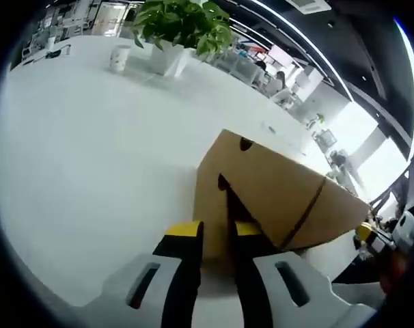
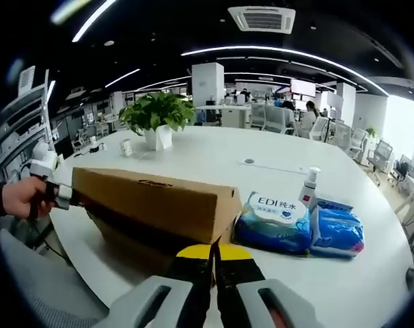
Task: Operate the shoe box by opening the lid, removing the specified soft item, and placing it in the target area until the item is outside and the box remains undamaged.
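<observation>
White office table carries the shoe box, lid down, with wipes packs to its right; left gripper pinches the near box end, right gripper is closed at its lid edge, so opposed pulls could tear cardboard.

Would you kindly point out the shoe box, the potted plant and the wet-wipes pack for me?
shoe box (image 2: 159,198): right gripper view, on its long side wall.
potted plant (image 2: 157,109): right gripper view, on its leaves.
wet-wipes pack (image 2: 275,220): right gripper view, on its top face.
</observation>
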Demonstrator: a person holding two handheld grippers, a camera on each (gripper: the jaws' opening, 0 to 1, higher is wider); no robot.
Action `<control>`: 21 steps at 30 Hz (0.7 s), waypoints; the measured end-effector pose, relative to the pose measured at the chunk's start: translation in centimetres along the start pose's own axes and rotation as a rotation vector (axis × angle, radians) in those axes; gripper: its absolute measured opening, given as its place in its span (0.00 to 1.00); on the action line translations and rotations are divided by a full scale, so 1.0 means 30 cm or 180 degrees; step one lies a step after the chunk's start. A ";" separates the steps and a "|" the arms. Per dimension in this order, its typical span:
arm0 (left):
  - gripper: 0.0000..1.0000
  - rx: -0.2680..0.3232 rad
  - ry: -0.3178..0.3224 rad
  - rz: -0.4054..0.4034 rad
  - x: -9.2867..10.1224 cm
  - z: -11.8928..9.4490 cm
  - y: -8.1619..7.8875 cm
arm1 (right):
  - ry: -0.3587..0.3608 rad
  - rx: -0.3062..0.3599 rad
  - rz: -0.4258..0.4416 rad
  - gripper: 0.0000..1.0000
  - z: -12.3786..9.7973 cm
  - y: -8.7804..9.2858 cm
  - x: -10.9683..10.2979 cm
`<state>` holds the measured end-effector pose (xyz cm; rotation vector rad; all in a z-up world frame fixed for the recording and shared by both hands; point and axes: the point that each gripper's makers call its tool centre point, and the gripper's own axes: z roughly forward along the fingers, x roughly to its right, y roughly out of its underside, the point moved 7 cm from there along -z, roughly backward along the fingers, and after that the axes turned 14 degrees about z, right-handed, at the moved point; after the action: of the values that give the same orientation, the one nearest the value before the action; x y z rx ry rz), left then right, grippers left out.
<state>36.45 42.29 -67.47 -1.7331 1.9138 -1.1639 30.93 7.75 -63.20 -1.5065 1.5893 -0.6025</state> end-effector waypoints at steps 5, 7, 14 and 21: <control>0.15 0.0034 0.0021 0.0171 0.005 -0.032 0.006 | -0.0031 -0.0039 0.0044 0.00 0.003 0.017 0.000; 0.15 0.0051 0.0048 0.0224 0.014 -0.051 0.013 | -0.0049 -0.0041 0.0077 0.00 0.004 0.020 -0.002; 0.15 0.0079 0.0075 0.0274 0.023 -0.094 0.028 | -0.0073 -0.0087 0.0148 0.00 0.016 0.042 -0.003; 0.16 0.0100 0.0082 0.0394 0.027 -0.108 0.035 | -0.0062 -0.0143 0.0197 0.00 0.024 0.064 0.002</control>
<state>33.31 42.61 -65.98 -1.5668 1.9762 -1.1700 30.46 8.16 -65.15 -1.4858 1.6381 -0.5190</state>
